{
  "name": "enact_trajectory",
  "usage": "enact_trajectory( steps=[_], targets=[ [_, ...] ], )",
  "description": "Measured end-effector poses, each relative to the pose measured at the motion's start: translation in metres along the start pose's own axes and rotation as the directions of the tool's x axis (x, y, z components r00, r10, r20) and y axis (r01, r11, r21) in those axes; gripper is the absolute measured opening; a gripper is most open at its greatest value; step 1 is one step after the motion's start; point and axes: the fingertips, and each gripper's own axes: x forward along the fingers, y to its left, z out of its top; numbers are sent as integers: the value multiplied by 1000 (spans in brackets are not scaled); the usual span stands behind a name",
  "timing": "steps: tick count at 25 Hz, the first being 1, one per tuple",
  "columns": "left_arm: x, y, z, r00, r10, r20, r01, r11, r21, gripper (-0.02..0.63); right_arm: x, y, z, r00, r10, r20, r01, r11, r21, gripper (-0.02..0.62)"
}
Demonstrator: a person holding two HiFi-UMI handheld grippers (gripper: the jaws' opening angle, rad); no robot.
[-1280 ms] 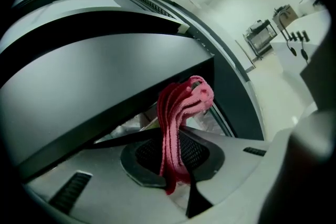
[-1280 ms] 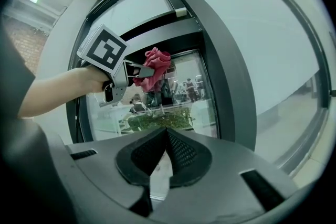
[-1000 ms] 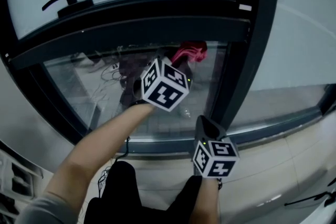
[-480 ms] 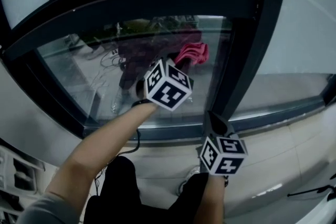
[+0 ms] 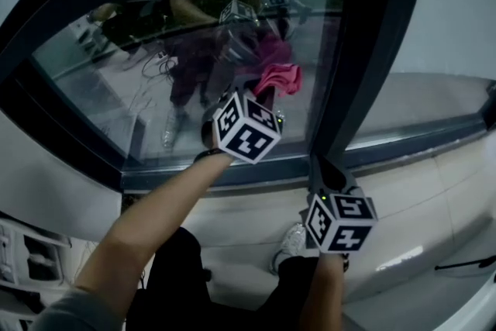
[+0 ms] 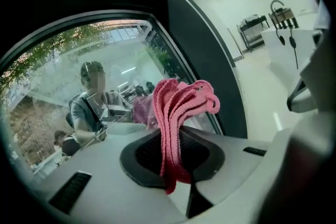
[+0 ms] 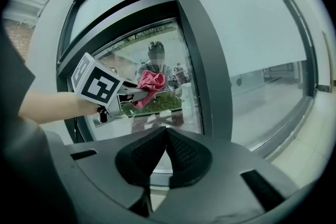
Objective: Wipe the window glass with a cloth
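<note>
Presently, the left gripper (image 6: pixel 173 165) is being pressed shut on a bunched pink cloth (image 6: pixel 181 107), whose folds are being fanned out above the jaws. The cloth is being held up at the window glass (image 5: pixel 139 81), close to the dark frame upright (image 5: pixel 368 66). The right gripper (image 7: pixel 165 152) is being held lower, near the foot of that upright, its jaws being closed together on nothing.

My pink cloth (image 6: pixel 181 107) is buried at its lower end inside my left gripper (image 6: pixel 176 160). From above, the cube (image 5: pixel 246 134) covers the jaws. Cloth touching the glass (image 5: pixel 116 89)? Can't tell.
</note>
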Motion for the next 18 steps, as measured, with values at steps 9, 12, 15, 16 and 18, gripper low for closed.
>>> enact_trajectory(
  steps=[9, 12, 15, 16, 18],
  targets=[
    [13, -18, -21, 999, -29, 18, 29, 1000, 0, 61, 35, -5, -13, 1000, 15, -15, -15, 999, 34, 0],
    [15, -25, -27, 999, -44, 20, 44, 999, -2, 61, 47, -6, -26, 999, 20, -27, -19, 999, 50, 0],
    [20, -34, -40, 998, -64, 4, 64, 998, -11, 61, 56, -6, -38, 999, 27, -35, -25, 998, 60, 0],
    [21, -37, -44, 998, -69, -2, 69, 998, -13, 61, 57, -7, -40, 999, 30, -33, -28, 997, 66, 0],
    [23, -43, -51, 997, -75, -12, 75, 997, -14, 61, 57, -8, -44, 999, 35, -32, -33, 997, 76, 0]
  ],
)
